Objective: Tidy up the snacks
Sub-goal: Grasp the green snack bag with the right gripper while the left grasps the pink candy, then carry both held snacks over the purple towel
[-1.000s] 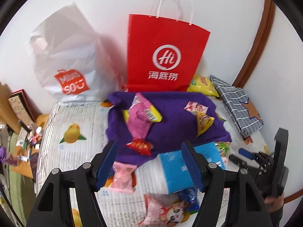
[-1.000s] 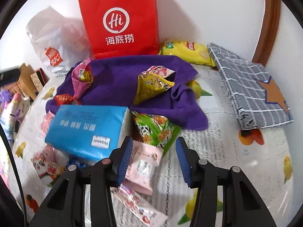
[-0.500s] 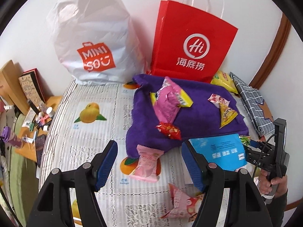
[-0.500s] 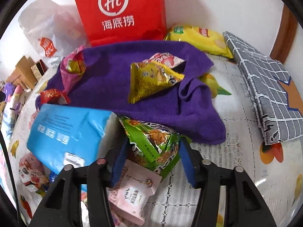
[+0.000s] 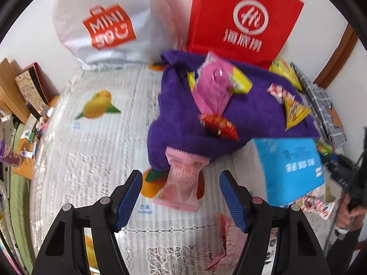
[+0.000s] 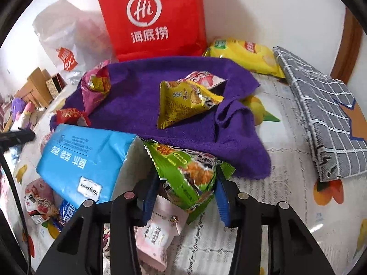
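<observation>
1. The right gripper [image 6: 185, 197] had just been closing; its blue pads pressed both sides of the green snack packet [image 6: 187, 171], beside the blue tissue pack [image 6: 84, 155] at the purple towel's [image 6: 142, 105] near edge.
2. The left gripper [image 5: 181, 197] stood with fingers apart and empty, the pale pink snack packet [image 5: 181, 183] lying between them on the lace tablecloth [image 5: 91, 160], partly under the towel.
3. A sound lift probably meant gripping the crinkly film near its middle, raising it straight, clear of the pink sachet [image 6: 158, 231] below.
</observation>
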{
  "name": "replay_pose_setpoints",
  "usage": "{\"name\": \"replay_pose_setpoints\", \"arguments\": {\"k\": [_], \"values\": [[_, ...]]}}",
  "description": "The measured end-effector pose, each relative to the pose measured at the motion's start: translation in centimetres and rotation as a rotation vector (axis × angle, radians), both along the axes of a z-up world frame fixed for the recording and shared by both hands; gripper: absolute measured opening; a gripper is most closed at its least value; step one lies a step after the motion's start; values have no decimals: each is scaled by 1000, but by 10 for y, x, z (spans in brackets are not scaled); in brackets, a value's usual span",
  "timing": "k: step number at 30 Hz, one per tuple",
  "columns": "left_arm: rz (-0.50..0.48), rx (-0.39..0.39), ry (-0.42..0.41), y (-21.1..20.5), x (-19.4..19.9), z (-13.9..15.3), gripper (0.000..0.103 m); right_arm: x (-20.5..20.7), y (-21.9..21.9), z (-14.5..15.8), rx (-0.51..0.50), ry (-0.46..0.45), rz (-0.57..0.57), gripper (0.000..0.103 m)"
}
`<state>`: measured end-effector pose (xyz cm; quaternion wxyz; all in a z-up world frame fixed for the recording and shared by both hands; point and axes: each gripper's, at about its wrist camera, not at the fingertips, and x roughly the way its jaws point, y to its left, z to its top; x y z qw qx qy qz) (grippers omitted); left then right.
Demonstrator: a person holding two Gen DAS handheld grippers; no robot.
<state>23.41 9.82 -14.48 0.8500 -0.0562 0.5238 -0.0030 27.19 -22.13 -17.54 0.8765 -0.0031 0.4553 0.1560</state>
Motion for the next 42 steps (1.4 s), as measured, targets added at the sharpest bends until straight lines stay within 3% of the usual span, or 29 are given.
{"name": "replay_pose_setpoints", "arguments": {"k": [11,16,19,30,42], "values": [[-17,56,47,-13,11,-38,61,-25,-35,17,-1,-44,-88,45],[-32,111,30,-23,11,-42,35,-32,-40,20,-13,-47,-106,45],[-44,110,28,-25,6,-40,33,-38,-39,26,-18,-68,-103,45],[-37,-6,-43,-21,-25,6,33,-54,-21,48,-5,-115,-74,45],[-165,-64,-181,-56,-25,89,33,-41,6,96,23,-189,-85,45]]}}
